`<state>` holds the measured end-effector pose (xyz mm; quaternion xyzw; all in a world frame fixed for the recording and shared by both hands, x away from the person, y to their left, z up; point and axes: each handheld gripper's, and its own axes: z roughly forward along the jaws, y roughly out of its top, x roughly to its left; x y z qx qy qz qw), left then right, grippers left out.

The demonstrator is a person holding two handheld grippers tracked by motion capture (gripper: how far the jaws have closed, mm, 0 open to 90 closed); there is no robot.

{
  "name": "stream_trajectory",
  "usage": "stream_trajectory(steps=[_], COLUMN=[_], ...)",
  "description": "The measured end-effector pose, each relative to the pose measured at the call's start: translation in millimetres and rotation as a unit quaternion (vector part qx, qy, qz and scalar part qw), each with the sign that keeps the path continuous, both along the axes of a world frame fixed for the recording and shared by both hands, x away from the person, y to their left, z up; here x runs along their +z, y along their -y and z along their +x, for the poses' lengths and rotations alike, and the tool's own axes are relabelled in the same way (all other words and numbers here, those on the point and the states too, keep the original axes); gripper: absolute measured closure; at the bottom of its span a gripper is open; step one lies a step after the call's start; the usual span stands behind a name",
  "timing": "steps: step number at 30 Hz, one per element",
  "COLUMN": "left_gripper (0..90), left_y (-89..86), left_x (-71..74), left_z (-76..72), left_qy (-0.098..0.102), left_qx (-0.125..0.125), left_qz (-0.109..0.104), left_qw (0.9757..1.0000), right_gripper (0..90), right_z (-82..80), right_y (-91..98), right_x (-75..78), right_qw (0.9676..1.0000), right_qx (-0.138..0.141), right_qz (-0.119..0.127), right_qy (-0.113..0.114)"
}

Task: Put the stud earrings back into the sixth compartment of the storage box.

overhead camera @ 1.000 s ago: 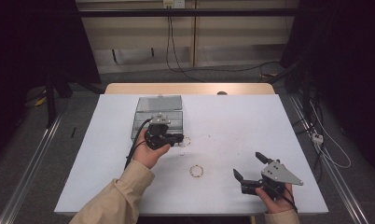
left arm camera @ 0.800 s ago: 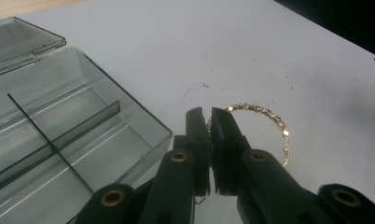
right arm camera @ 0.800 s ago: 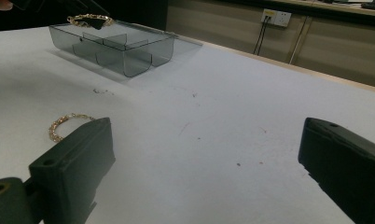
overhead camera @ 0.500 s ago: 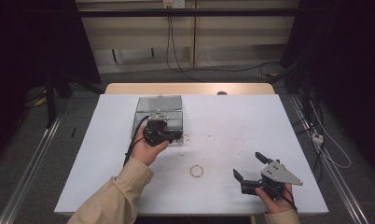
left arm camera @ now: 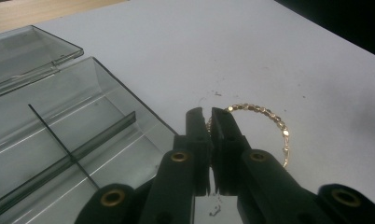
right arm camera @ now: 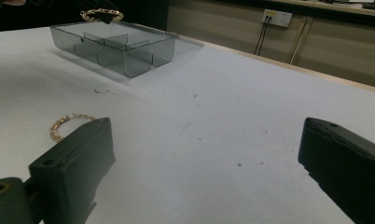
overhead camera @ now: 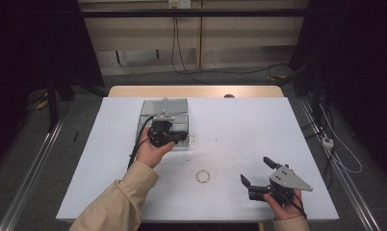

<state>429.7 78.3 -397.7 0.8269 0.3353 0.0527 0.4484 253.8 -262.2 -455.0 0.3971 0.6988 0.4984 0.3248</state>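
the left gripper point(left arm camera: 210, 116) has its jaws pinched on a gold bead bracelet point(left arm camera: 265, 116), just off the clear box's point(overhead camera: 148, 111) near corner. the right gripper point(overhead camera: 260, 174) gapes wide, holding nothing, well apart from the box, beside a second bracelet point(overhead camera: 202, 176) on open table point(overhead camera: 259, 125).

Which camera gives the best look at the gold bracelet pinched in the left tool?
The left gripper view: the held bracelet shows close up, its gold beads distinct, pinched by the closed left tool beside the clear box. The right gripper view shows it small and far off above the box. The high view shows it only faintly.
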Motion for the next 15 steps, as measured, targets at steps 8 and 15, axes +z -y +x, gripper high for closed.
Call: stream_trajectory(steps=[8, 15], left_gripper=[86.8, 86.8], left_y=[-1.8, -6.6], left_x=[-3.2, -7.9], left_z=[6.6, 13.5], left_qy=[0.002, 0.003], left_qx=[0.01, 0.023], left_qz=[0.005, 0.007], left_qw=[0.9999, 0.9997], right_gripper=[3.0, 3.0], right_z=[-0.5, -0.6], right_y=[0.2, -0.1], right_x=[0.4, 0.3], right_qw=[1.0, 1.0], right_qx=[0.0, 0.001], right_qz=[0.0, -0.001], right_qy=[0.001, 0.002])
